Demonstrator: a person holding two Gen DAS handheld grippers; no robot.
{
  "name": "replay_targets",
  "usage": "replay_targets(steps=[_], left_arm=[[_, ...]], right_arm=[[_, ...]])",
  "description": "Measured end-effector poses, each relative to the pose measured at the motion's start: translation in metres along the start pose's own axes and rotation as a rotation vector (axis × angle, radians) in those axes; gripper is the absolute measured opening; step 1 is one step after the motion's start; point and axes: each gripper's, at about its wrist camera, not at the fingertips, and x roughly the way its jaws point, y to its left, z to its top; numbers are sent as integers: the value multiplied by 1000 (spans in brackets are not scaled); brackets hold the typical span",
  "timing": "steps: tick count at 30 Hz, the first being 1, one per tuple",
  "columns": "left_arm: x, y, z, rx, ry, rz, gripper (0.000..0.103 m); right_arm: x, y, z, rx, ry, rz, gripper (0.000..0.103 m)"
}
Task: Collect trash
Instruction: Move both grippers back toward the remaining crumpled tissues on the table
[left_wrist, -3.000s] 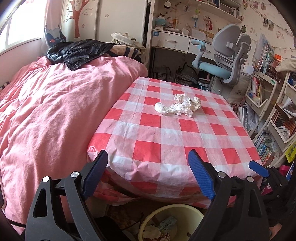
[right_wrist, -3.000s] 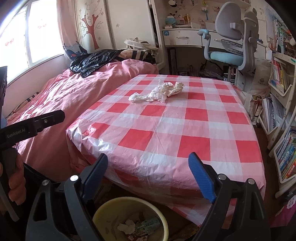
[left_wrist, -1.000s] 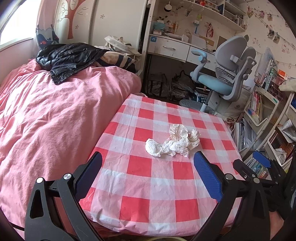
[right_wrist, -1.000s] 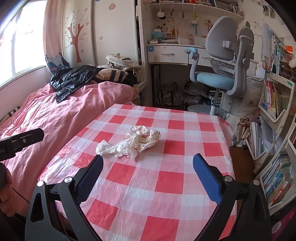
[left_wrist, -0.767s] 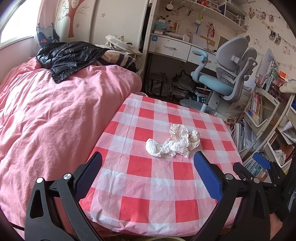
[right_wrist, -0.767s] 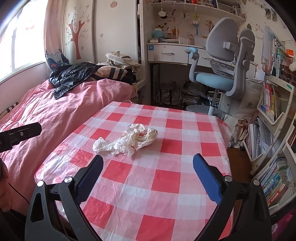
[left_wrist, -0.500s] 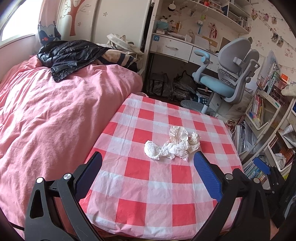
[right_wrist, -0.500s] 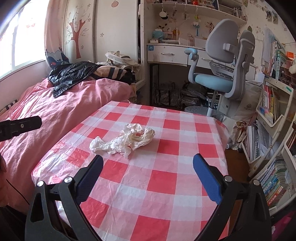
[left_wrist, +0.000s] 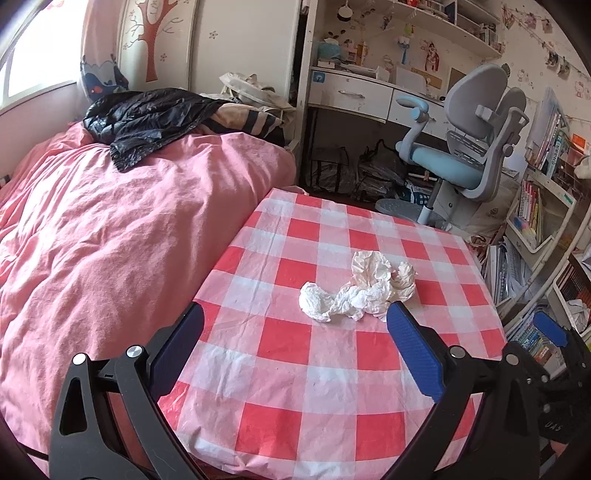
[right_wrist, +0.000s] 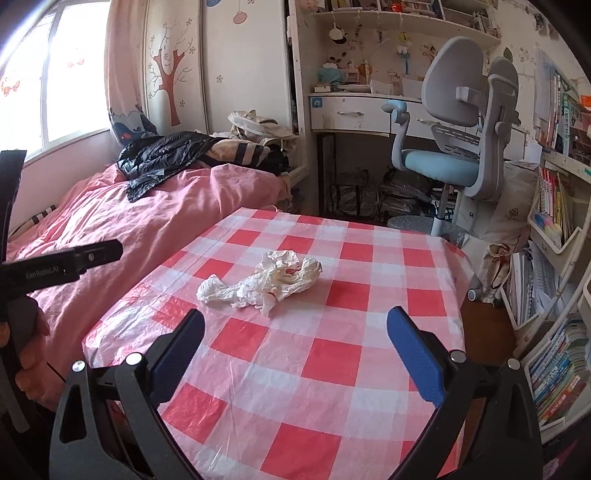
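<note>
Both grippers, left (left_wrist: 293, 334) and right (right_wrist: 295, 334), gape wide and grip nothing, low in their frames above the checked tablecloth (left_wrist: 295, 373). Crumpled tissue (left_wrist: 360, 291) lies mid-frame on the cloth, just beyond the left gripper's blue fingertips (left_wrist: 397, 314), apart from them.

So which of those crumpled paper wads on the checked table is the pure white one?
The small wad at the left end of the pile, nearest the bed. The larger wads beside it look creamier, with faint reddish stains.
</note>
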Motion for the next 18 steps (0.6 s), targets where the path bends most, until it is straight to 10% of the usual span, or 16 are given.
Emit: replay_targets(steps=[18], left_arm=[[7,21,-2,-42,46,-13,96]], right_arm=[[17,18,-3,-46,39,-25,95]])
